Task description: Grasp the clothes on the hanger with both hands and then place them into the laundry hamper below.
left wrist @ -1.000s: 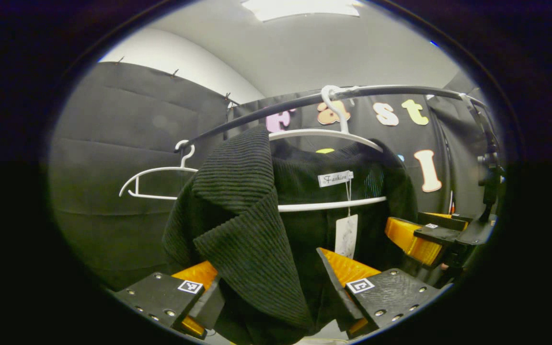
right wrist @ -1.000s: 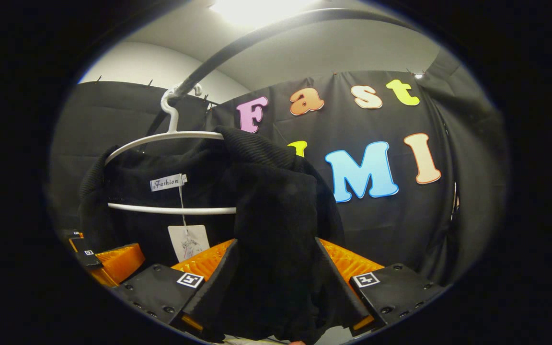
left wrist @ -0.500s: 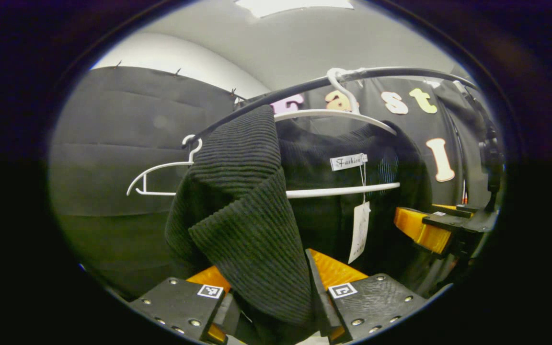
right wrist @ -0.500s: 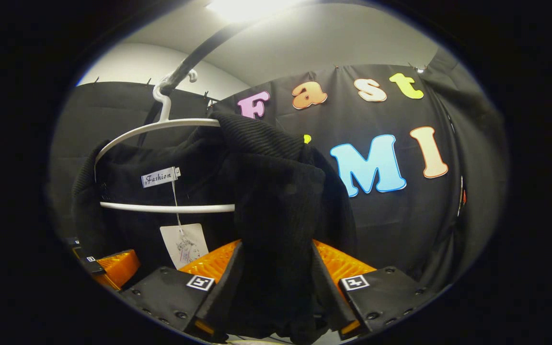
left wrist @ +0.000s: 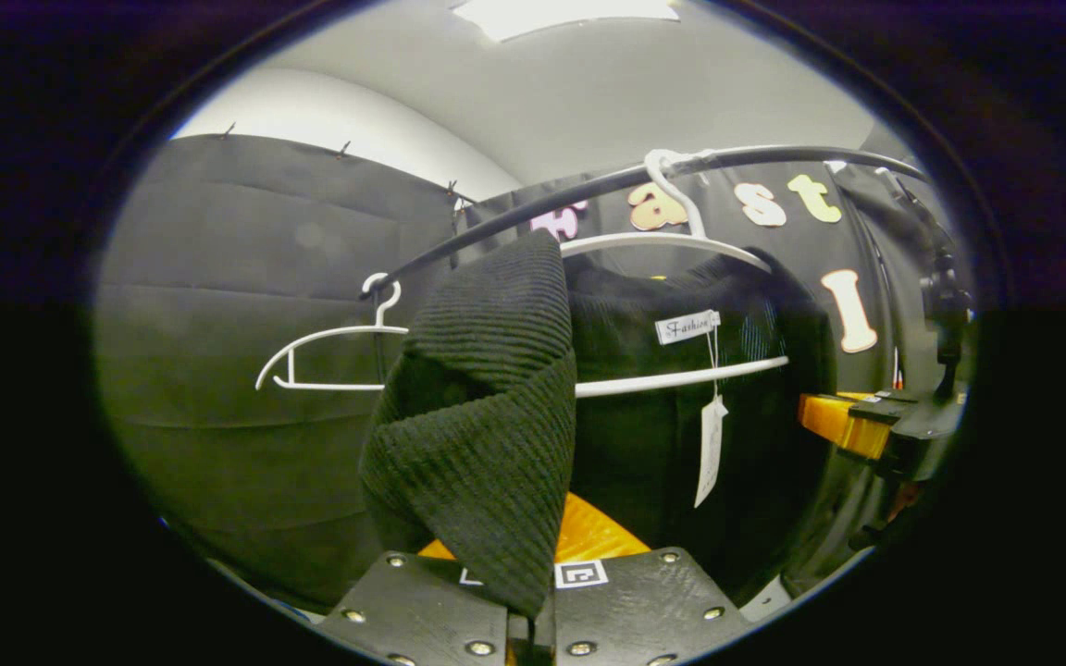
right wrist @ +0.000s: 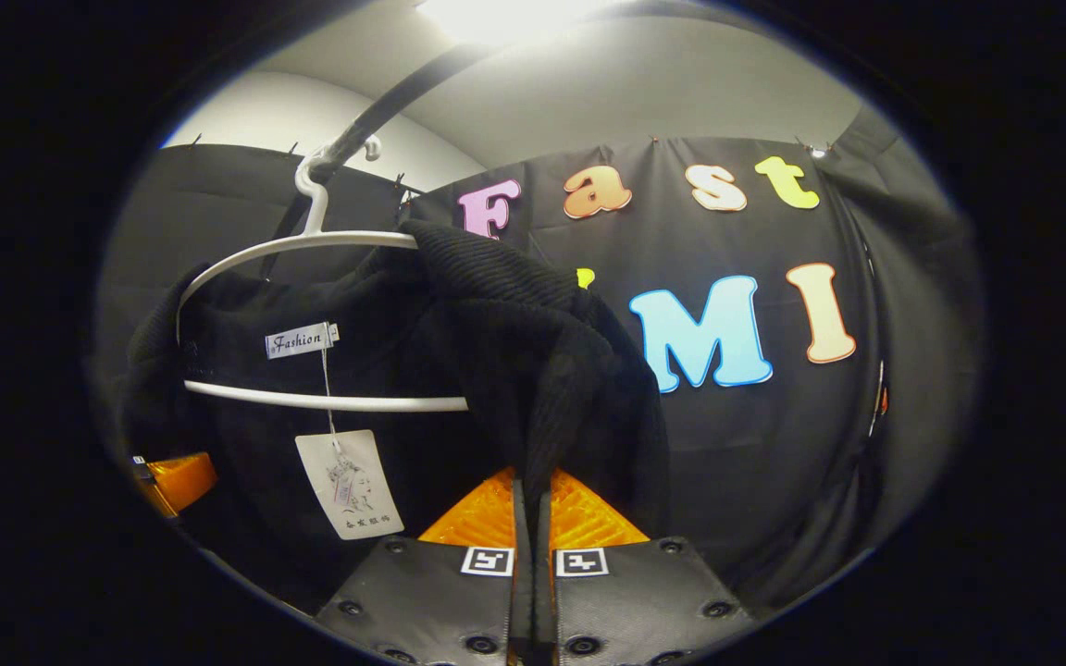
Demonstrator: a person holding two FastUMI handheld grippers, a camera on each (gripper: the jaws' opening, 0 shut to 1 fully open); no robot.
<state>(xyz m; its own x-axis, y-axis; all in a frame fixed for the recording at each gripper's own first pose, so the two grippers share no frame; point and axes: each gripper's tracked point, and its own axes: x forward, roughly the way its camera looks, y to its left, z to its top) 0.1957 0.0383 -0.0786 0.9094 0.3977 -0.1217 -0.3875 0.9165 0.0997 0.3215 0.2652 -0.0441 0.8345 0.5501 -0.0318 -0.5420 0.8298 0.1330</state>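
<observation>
Left tool (left wrist: 533, 592) apparently pinches black knit garment (left wrist: 487, 435) on white hanger (left wrist: 672, 242).

A: Light comes from above. A ceiling panel (left wrist: 579, 11) glows white at the top of the left gripper view, and in the right gripper view the ceiling light (right wrist: 505, 14) blows out into glare.

B: Below that it dims fast. The black garment (right wrist: 533, 370) loses nearly all texture in shadow there, though its ribbing (left wrist: 487, 388) reads sharply in the left gripper view.

A: Fisheye distortion bows the rail (left wrist: 588, 190), and the edges darken and soften.
</observation>
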